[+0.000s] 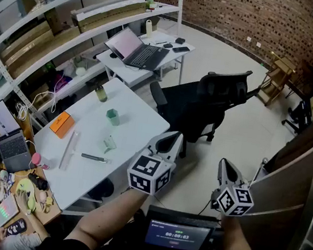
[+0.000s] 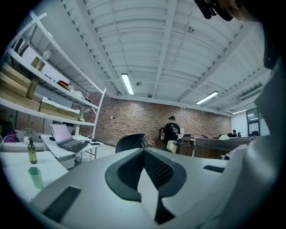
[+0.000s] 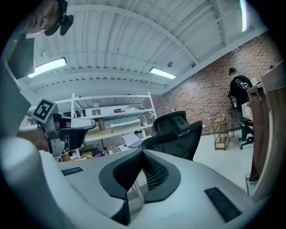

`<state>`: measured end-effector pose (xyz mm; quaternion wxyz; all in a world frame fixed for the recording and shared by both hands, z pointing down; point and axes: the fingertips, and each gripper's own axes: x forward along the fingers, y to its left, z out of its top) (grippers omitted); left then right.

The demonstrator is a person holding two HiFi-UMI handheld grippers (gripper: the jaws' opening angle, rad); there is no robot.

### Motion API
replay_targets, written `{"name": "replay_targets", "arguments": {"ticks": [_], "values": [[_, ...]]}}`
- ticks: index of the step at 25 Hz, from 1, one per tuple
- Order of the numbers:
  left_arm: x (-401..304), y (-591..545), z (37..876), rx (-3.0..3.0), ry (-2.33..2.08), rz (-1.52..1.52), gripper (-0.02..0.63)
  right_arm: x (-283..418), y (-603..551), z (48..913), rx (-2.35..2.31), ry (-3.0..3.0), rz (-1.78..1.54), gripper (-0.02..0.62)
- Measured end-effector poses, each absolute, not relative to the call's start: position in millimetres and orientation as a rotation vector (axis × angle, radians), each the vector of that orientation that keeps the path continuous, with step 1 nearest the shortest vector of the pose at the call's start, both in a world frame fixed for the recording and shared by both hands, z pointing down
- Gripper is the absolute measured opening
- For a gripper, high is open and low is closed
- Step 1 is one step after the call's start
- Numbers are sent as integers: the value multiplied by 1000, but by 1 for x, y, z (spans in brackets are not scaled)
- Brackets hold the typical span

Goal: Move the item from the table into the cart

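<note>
Items: green cup [image 1: 113, 116] mid-table, bottle [image 1: 101, 93] beyond it, orange box [image 1: 62, 124] near left edge of white table [image 1: 128, 143] | Grippers: left gripper [image 1: 173, 136] and right gripper [image 1: 224, 163] both closed, empty, over open floor [image 1: 240, 127] right of table | Office chair [image 1: 206, 102] crowding table's far-right corner | Cart [image 1: 295, 187] at right edge.

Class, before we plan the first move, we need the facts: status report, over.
Left gripper and right gripper: jaws shut, empty, clear of the table. Cup, box, tool on table, none picked. Chair close ahead of both grippers.
</note>
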<state>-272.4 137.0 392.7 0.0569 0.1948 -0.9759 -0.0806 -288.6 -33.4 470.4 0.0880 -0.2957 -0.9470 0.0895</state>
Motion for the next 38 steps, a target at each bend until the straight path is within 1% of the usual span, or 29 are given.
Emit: {"name": "replay_targets", "arguments": {"ticks": [4,8,15,21,22,24,25,26,27,30,32,34,35,36,37,38], "values": [[-271,171,397,514,-2973,-270,15,-297,-4,471,-940,-2790,234,2],[-260,240,399,372,-3002,-296,15,-302,64,471,-1083,-2734,188,2],[-219,416,416,-24,-3055,-309,15,-310,243,485,-1380,-2591,167,2],[-160,542,436,-355,-3032,-232,15,-286,399,512,-1679,-2391,97,2],[-147,560,437,-420,-3018,-241,15,-279,422,514,-1722,-2341,75,39],[-116,597,445,-549,-2984,-291,15,-258,469,517,-1807,-2233,20,40],[-101,615,452,-602,-2965,-323,15,-246,493,520,-1846,-2178,-10,82],[-87,632,461,-646,-2944,-352,18,-235,517,526,-1876,-2127,-38,153],[-76,648,470,-685,-2922,-375,18,-227,539,533,-1899,-2084,-66,188],[-61,678,496,-810,-2848,-399,21,-225,590,568,-1938,-1962,-154,192],[-59,682,513,-882,-2794,-423,21,-235,609,598,-1938,-1867,-228,269],[-62,679,536,-928,-2726,-446,21,-245,621,631,-1924,-1787,-323,270],[-65,678,551,-942,-2686,-459,33,-250,626,648,-1912,-1748,-372,270],[-69,677,567,-958,-2646,-485,55,-254,630,667,-1897,-1707,-417,280],[-72,677,582,-976,-2610,-528,61,-257,634,685,-1883,-1664,-462,316],[-75,676,595,-994,-2581,-577,61,-259,638,703,-1871,-1626,-505,318]]}}
